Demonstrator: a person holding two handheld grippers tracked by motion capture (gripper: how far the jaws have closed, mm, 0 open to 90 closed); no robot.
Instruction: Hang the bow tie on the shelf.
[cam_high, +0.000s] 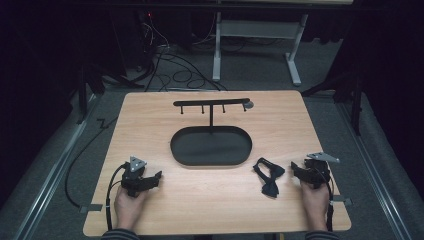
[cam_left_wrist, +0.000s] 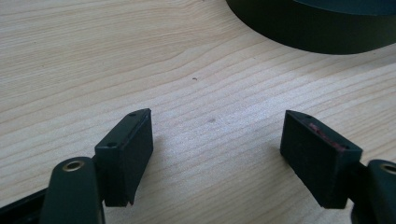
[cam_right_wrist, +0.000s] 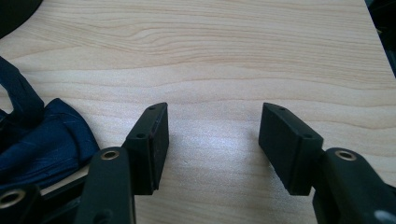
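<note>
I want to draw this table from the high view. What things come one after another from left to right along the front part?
Left gripper → dark oval tray → dark blue bow tie → right gripper. Both grippers rest on the wooden table with open, empty jaws.

From my feed I see a light wood-grain surface (cam_high: 150, 107) in the middle of the frame, lit from above while the room around it sits dark. Grey carpet floor (cam_high: 260, 70) runs behind it. At upper centre stands a white metal table frame (cam_high: 217, 50), and black cables (cam_high: 175, 70) coil on the floor at upper left. Dark curtains (cam_high: 45, 60) close off both sides.
</note>
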